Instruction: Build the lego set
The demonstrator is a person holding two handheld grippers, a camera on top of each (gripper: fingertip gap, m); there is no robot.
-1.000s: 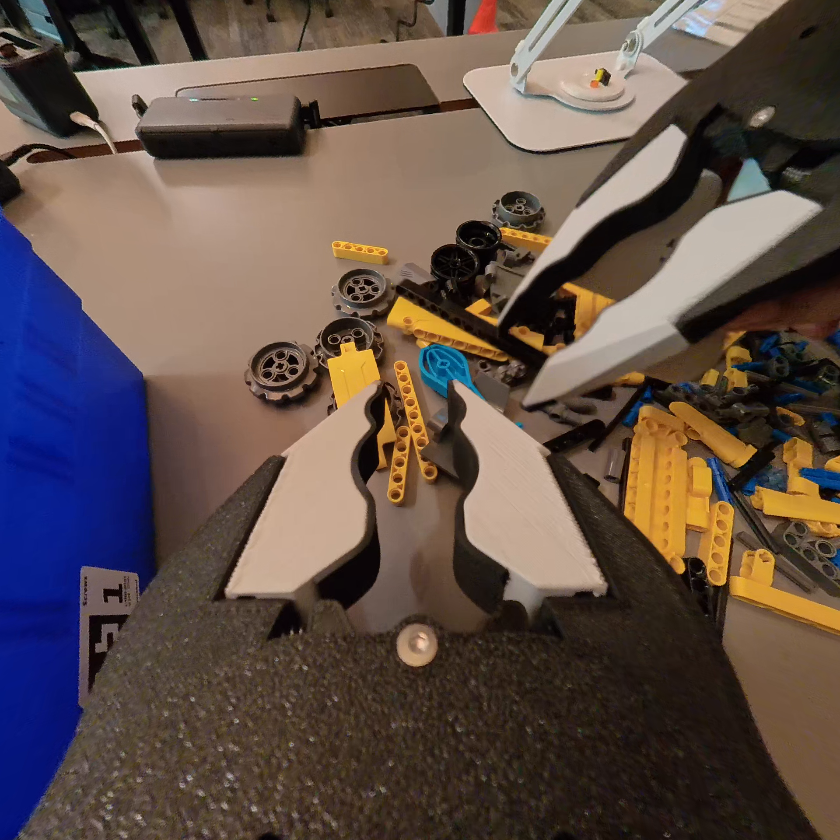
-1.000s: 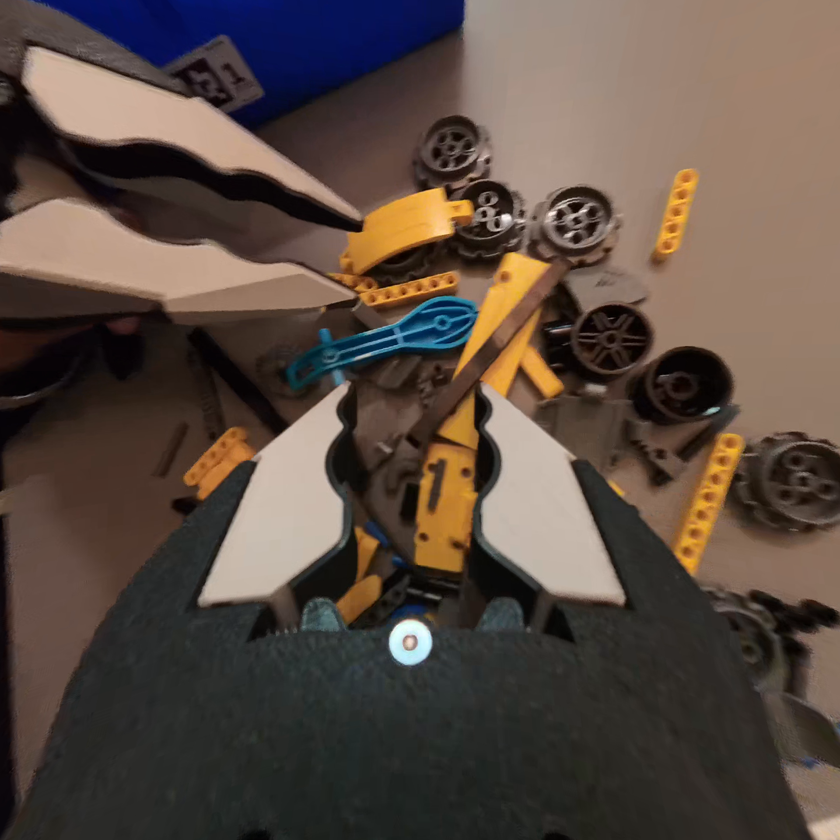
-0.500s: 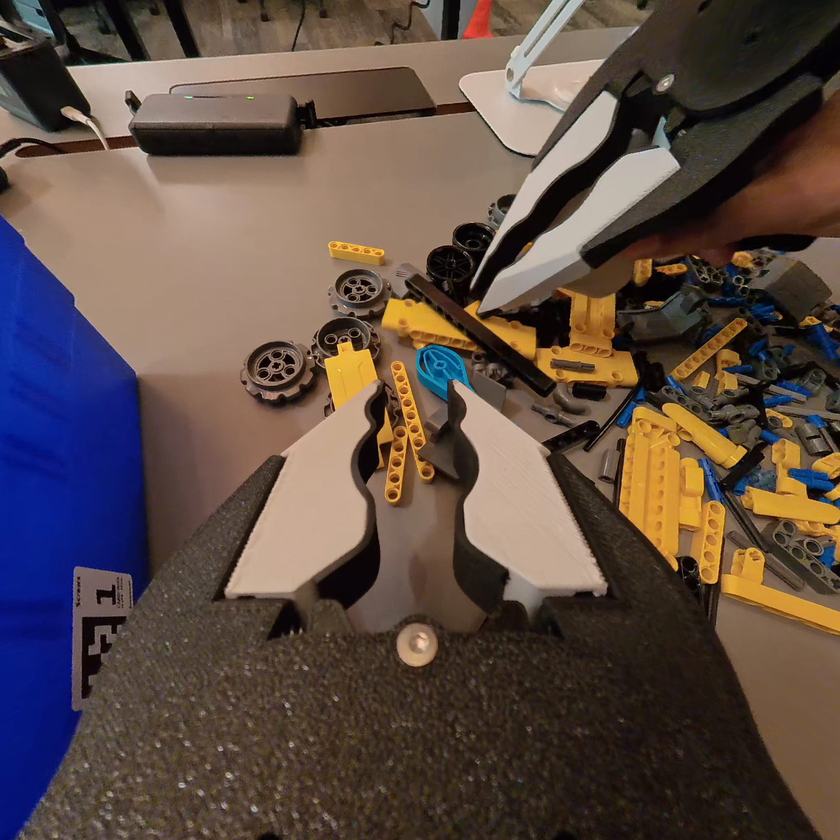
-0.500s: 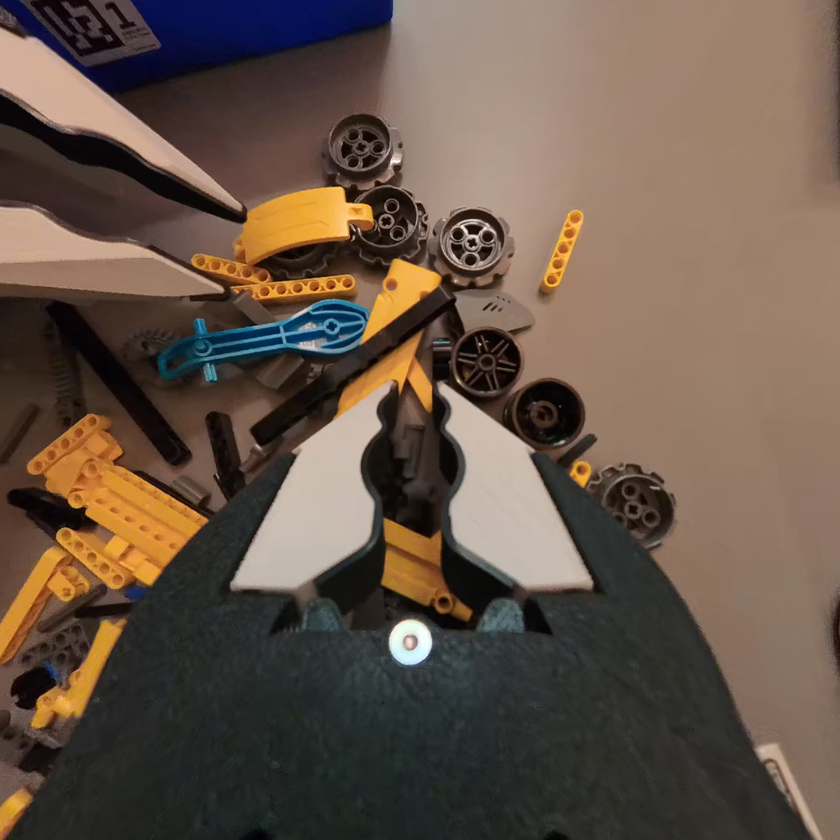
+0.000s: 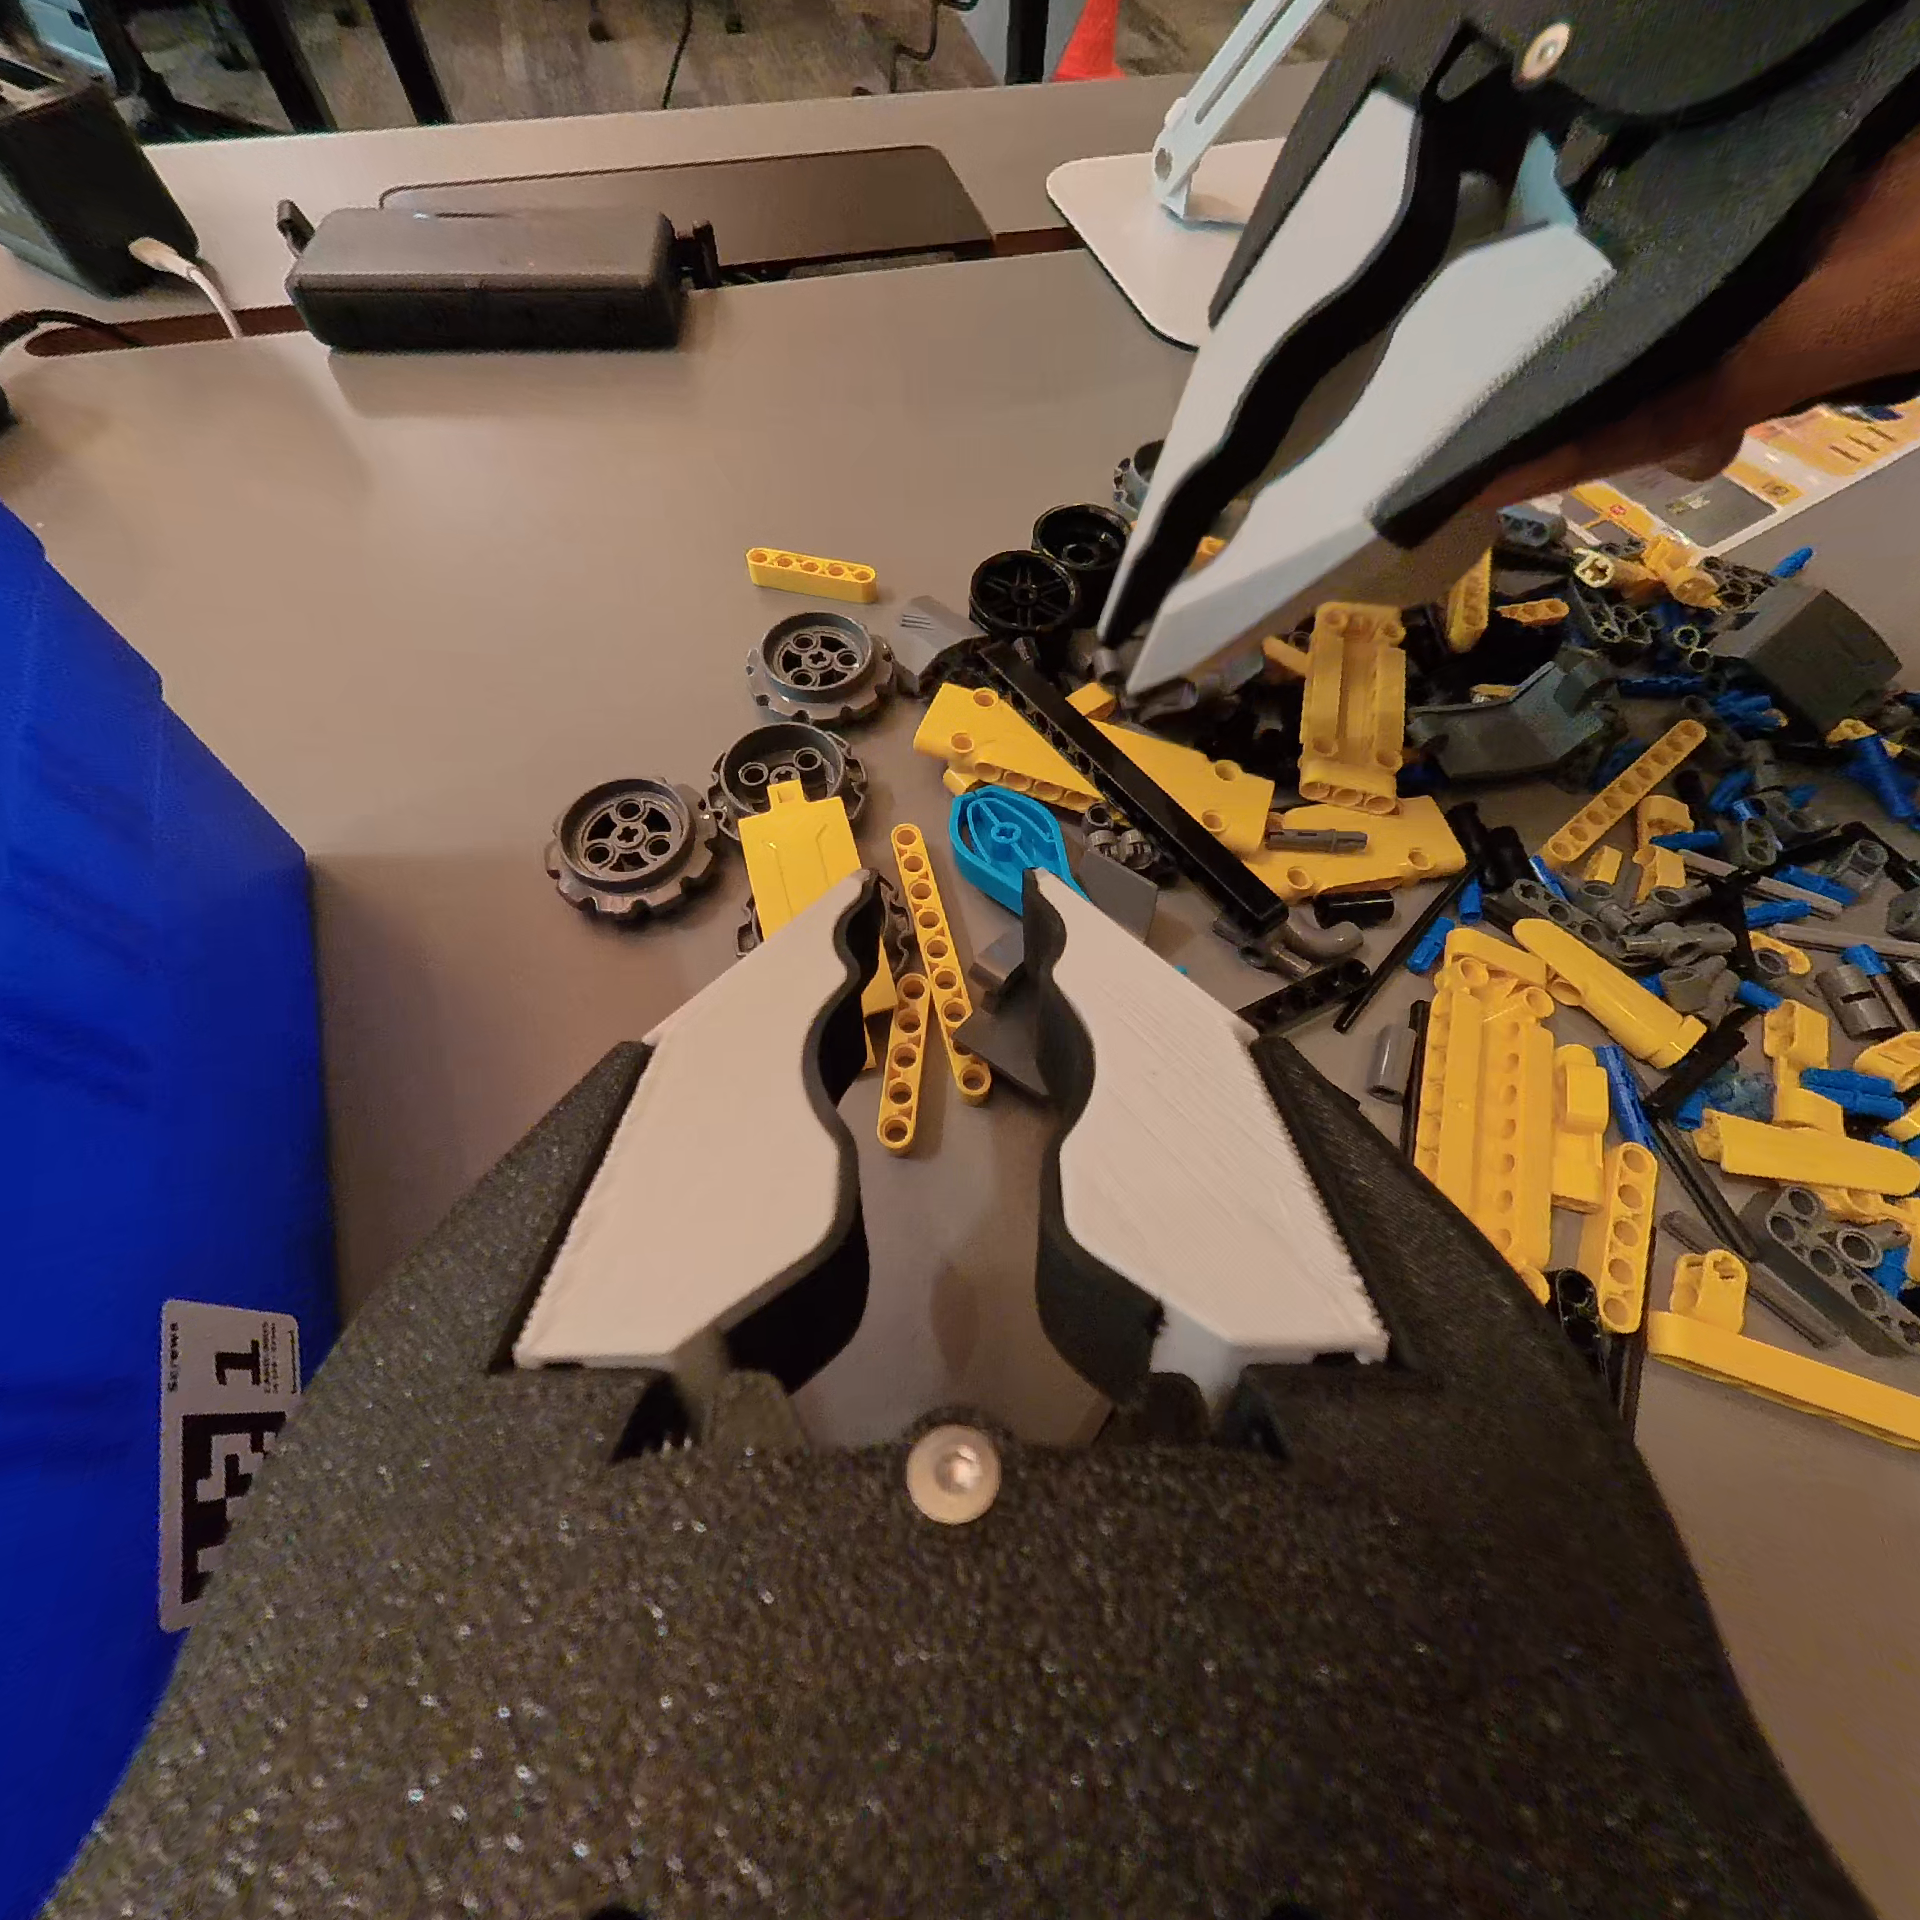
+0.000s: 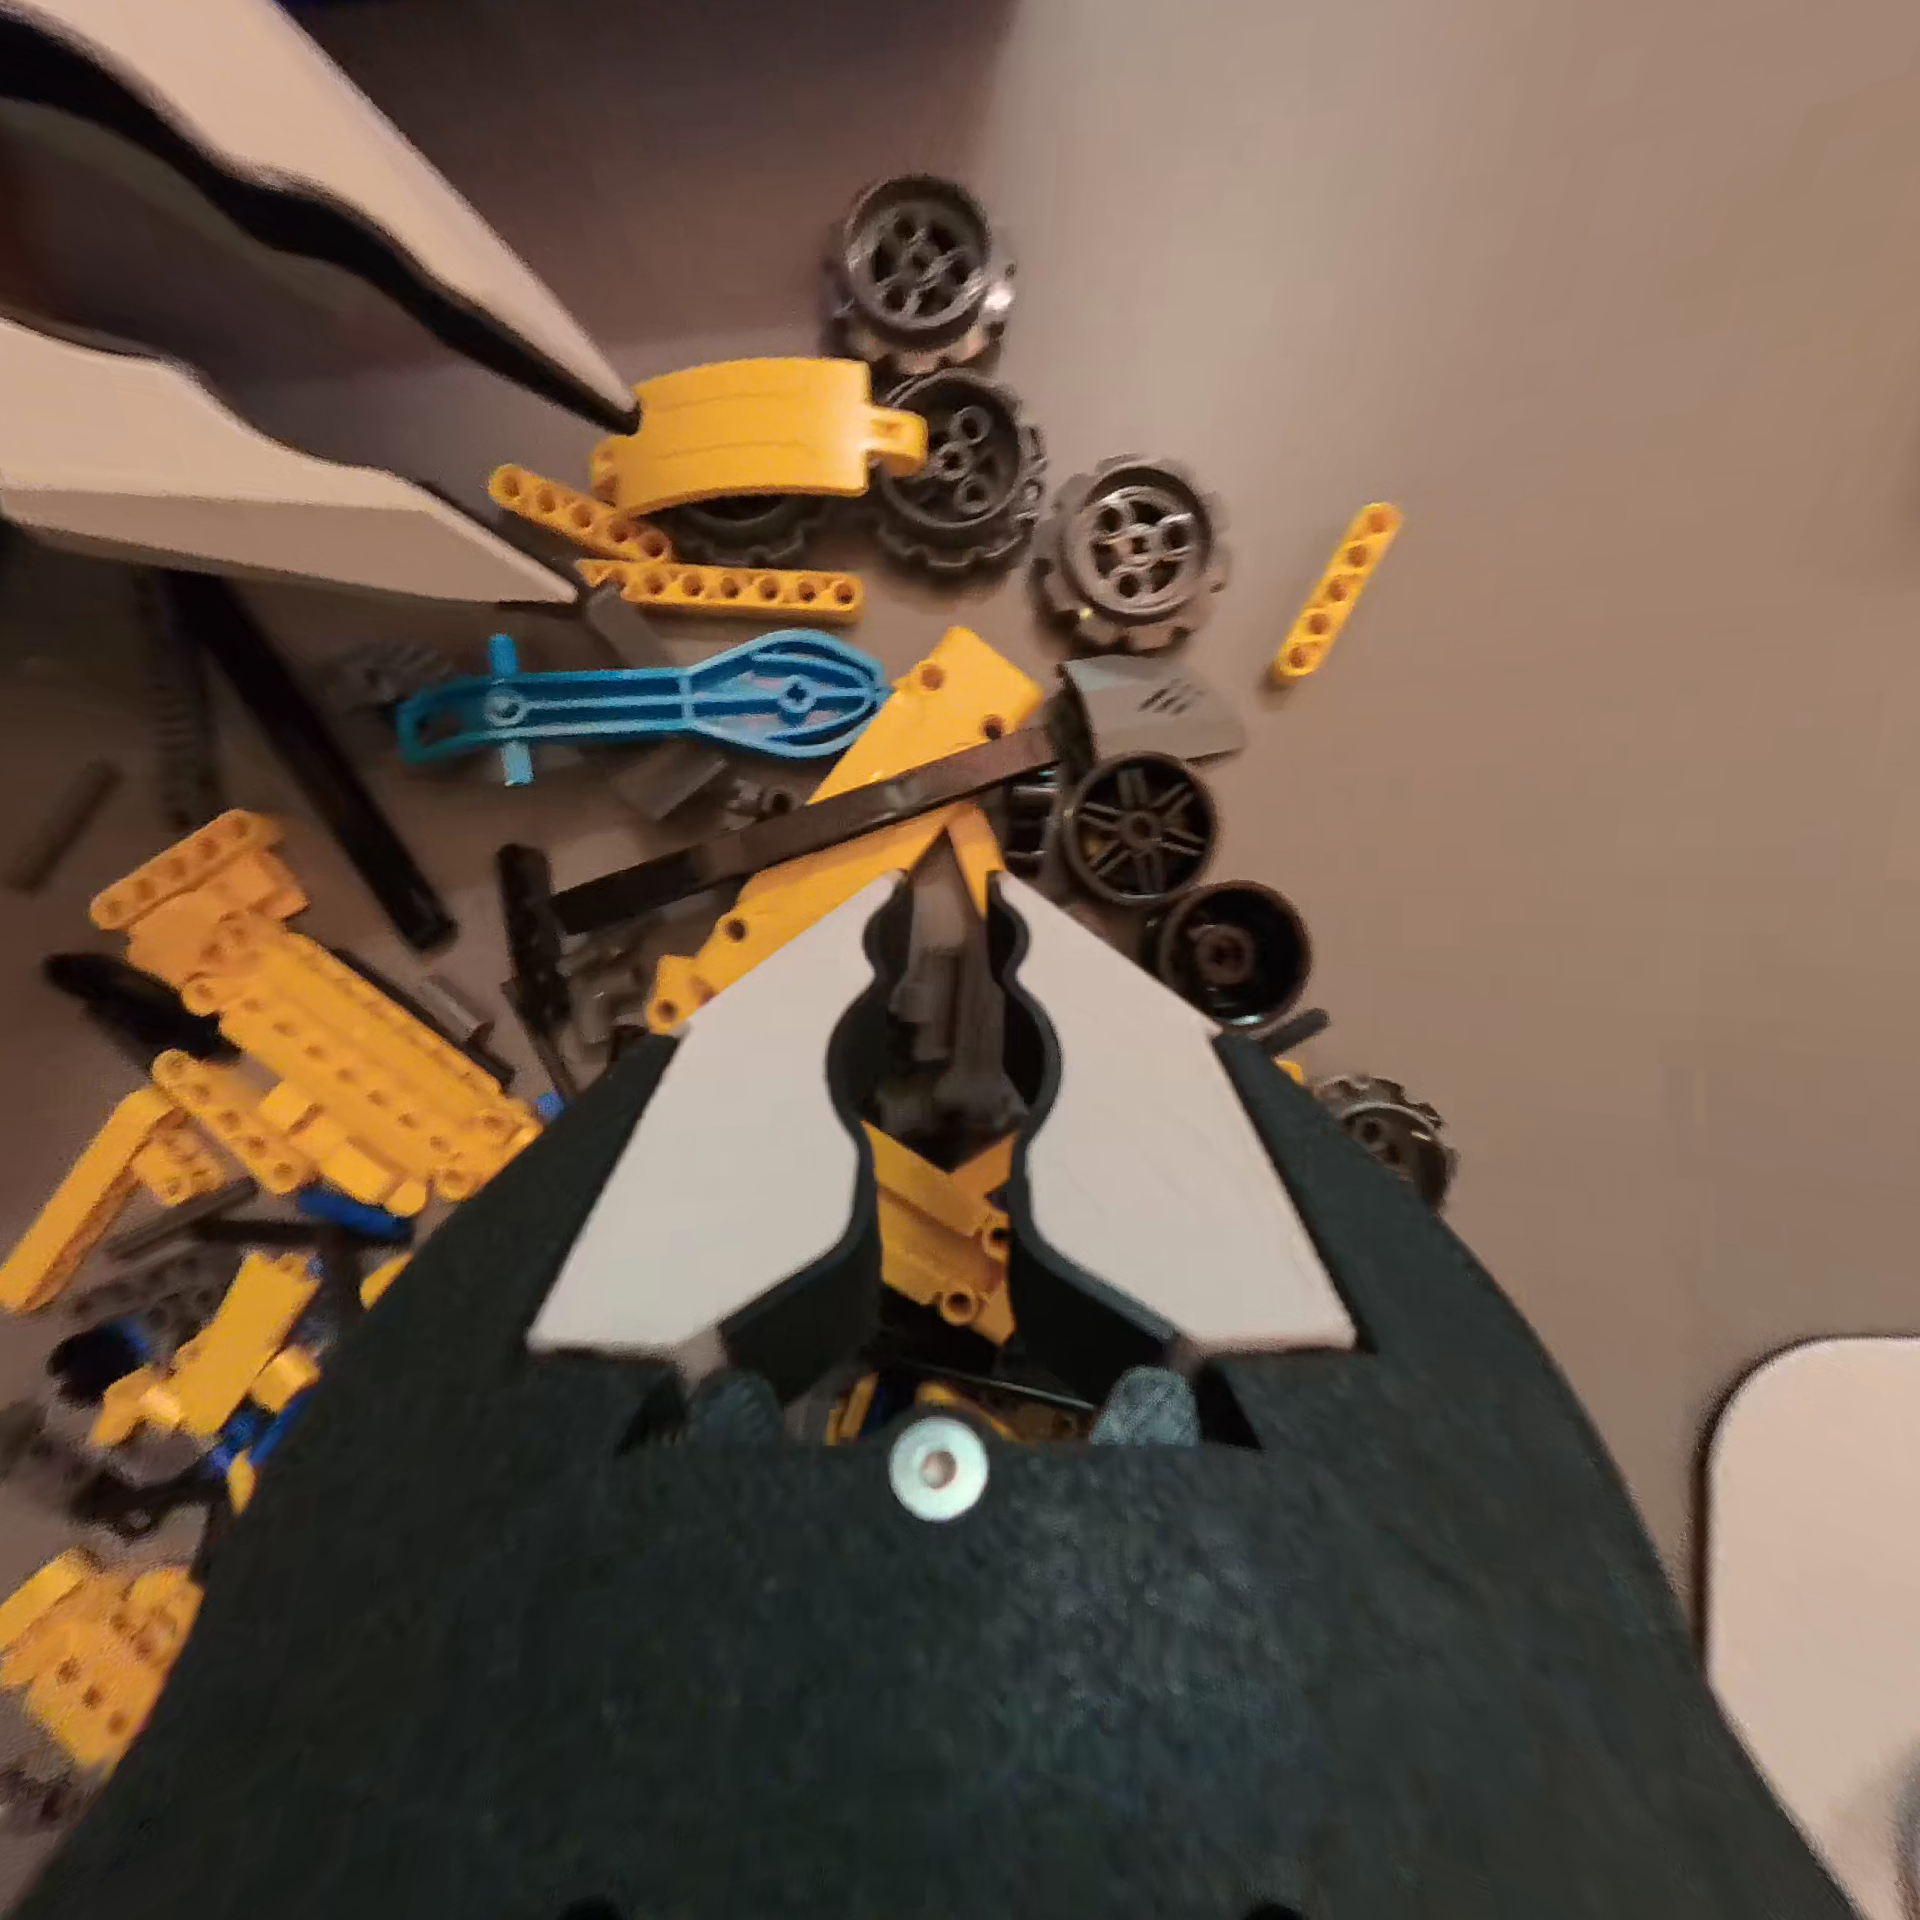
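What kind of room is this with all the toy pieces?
Probably an office or workshop, not a playroom. The building pieces lie spread on a plain grey desk; a black power brick sits at its back edge, and a white lamp or stand base rests nearby.

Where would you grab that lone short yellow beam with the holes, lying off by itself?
Across the middle of the short yellow beam, from above, fingers on its two long sides. It lies flat on the table, apart from the pile, so bare space flanks both sides.
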